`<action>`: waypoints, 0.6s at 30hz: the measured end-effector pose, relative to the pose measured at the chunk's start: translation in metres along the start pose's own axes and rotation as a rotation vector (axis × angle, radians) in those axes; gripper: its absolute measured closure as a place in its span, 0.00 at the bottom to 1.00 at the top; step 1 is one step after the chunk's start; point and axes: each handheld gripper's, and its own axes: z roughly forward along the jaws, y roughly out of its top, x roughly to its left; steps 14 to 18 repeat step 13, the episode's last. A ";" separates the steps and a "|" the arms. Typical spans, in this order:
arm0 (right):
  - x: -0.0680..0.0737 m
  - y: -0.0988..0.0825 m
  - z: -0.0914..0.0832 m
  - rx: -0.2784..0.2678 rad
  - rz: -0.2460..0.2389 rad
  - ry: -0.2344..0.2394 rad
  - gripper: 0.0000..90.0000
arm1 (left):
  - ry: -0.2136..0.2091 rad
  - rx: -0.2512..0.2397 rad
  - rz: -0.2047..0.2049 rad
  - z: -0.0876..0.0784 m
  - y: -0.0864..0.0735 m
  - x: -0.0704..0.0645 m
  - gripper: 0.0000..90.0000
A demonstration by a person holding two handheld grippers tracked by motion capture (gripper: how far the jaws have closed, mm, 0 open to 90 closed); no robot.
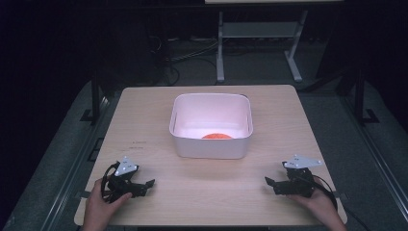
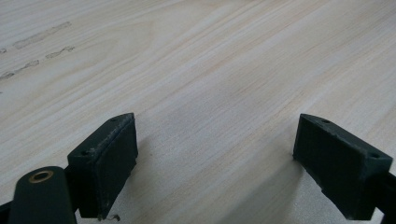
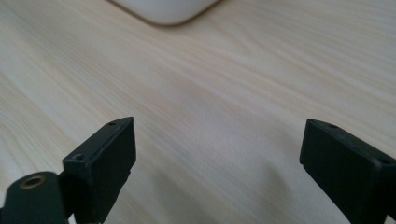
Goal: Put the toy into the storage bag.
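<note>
A white square tub [image 1: 210, 147] stands in the middle of the light wooden table [image 1: 159, 108], and an orange-red round thing [image 1: 216, 136] lies inside it, mostly hidden by the near wall. My left gripper [image 1: 146, 186] rests near the front left corner in a person's hand, open, with bare wood between its jaws [image 2: 215, 154]. My right gripper [image 1: 271, 184] rests near the front right corner in the other hand, also open over bare wood [image 3: 217, 158]. The tub's rounded corner [image 3: 163, 11] shows at the top of the right gripper view.
Faint dark marks [image 1: 136, 144] lie on the table left of the tub, also seen as marks [image 2: 42, 35] in the left gripper view. Beyond the table stand a white frame's legs [image 1: 220, 48] and cables on a dark floor.
</note>
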 end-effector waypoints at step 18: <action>0.002 -0.013 0.001 0.029 0.006 -0.026 0.10 | 0.000 0.000 0.000 0.000 0.000 0.000 0.14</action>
